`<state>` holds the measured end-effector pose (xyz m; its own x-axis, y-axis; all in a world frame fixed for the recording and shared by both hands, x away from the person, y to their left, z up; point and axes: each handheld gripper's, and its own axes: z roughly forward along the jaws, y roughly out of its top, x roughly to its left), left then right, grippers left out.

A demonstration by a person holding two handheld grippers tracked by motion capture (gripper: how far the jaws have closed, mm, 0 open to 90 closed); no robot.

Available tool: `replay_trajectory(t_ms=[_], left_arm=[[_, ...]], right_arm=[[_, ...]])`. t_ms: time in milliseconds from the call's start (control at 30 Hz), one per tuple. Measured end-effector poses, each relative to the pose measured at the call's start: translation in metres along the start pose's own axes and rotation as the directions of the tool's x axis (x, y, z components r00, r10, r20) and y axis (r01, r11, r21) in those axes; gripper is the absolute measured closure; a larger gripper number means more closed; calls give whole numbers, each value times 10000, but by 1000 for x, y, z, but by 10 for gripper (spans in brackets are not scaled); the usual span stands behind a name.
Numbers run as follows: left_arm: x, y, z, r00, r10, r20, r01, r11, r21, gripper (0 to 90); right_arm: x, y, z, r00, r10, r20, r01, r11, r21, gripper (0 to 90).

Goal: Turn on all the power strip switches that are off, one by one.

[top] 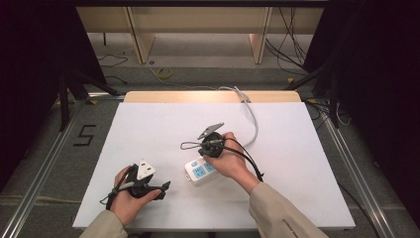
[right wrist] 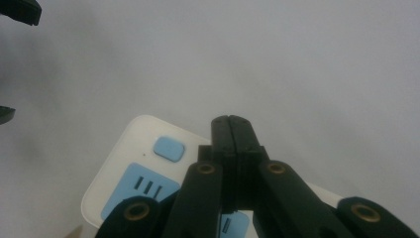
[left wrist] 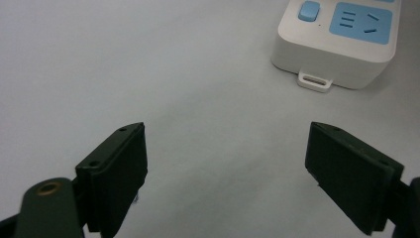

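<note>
the white table [top: 148, 129] is seen carrying a white power strip [top: 199, 171] near its middle, its cable [top: 253, 121] running to the far edge. the right gripper [right wrist: 231, 124] is held over the strip, jaws closed together, empty. the left gripper [left wrist: 225, 168] is held nearby, jaws spread wide, empty.

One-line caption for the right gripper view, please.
Right tool, jaws shut and empty, poised over a white power strip with a blue switch on the white table.

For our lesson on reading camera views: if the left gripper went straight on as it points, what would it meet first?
Probably the bare white table; the power strip lies right of that line, though depth is unclear.
</note>
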<state>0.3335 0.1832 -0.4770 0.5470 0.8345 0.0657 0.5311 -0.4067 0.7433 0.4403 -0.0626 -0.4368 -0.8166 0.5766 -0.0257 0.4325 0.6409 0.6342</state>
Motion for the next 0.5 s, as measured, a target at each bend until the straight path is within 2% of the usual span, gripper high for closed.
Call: replay_trajectory(t_ms=[267,300,367,500], left_arm=[[0,0,0,10000,-14,-5,14,10000,3,163],[0,0,0,10000,9,-3,-9,10000,26,163],[0,0,0,10000,33,-1,-33,10000,48,163],[0,0,0,10000,38,1,-38,10000,44,163]], right_arm=[[5,2,3,10000,-4,-77,5,10000,42,900],[6,3,3,9999,-112,-121,113,9999,52,900],[7,3,4,9999,35,-106,-35,10000,62,900],[9,4,5,9997,-168,-150,170,9998,136,900]])
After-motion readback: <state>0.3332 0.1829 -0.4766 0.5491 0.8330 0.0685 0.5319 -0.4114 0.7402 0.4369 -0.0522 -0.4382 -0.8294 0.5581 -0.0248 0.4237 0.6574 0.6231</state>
